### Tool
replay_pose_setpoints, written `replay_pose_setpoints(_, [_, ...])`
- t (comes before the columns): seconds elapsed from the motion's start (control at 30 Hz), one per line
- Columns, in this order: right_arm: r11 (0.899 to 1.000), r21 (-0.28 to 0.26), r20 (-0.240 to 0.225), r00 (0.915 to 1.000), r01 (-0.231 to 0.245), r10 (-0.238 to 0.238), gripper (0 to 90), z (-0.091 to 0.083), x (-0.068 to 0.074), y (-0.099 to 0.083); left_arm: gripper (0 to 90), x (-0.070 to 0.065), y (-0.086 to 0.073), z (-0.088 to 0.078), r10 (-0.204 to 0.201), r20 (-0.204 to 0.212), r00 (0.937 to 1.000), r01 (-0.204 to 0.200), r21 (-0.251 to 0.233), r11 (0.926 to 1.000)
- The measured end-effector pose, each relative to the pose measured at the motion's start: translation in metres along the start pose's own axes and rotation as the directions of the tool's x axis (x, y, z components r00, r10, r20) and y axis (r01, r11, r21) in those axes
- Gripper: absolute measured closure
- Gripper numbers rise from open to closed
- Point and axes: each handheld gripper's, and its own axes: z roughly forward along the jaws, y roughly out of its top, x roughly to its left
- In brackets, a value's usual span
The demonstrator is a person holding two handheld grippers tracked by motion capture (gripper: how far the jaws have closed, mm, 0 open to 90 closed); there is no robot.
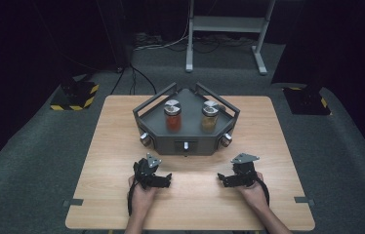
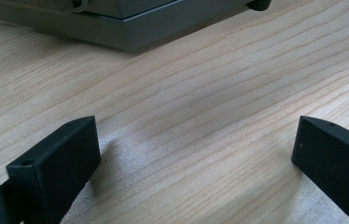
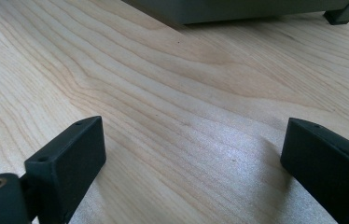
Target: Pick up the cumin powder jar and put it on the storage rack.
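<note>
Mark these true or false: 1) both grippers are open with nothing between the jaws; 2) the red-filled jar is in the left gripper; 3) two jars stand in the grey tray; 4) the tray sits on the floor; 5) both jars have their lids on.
1) True: the left gripper and the right gripper rest on the table with jaws wide apart over bare wood.
2) False: the red-filled jar stands in the grey tray, apart from both grippers.
3) True: the amber-filled jar stands beside the red-filled one.
4) False: the tray sits on the table, beyond the grippers.
5) True: each carries a silver lid.
</note>
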Motion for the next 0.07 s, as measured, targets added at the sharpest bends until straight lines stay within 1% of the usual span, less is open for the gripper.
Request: replay_pose_setpoints(0.07, [1.0, 0.0, 0.0, 1.0, 0.0, 0.0, 6.6, 0.0, 0.0, 0.0001, 0.9, 0.0001, 0.0001, 0.0, 0.0, 0.0, 1.0, 0.0, 0.0, 1.0])
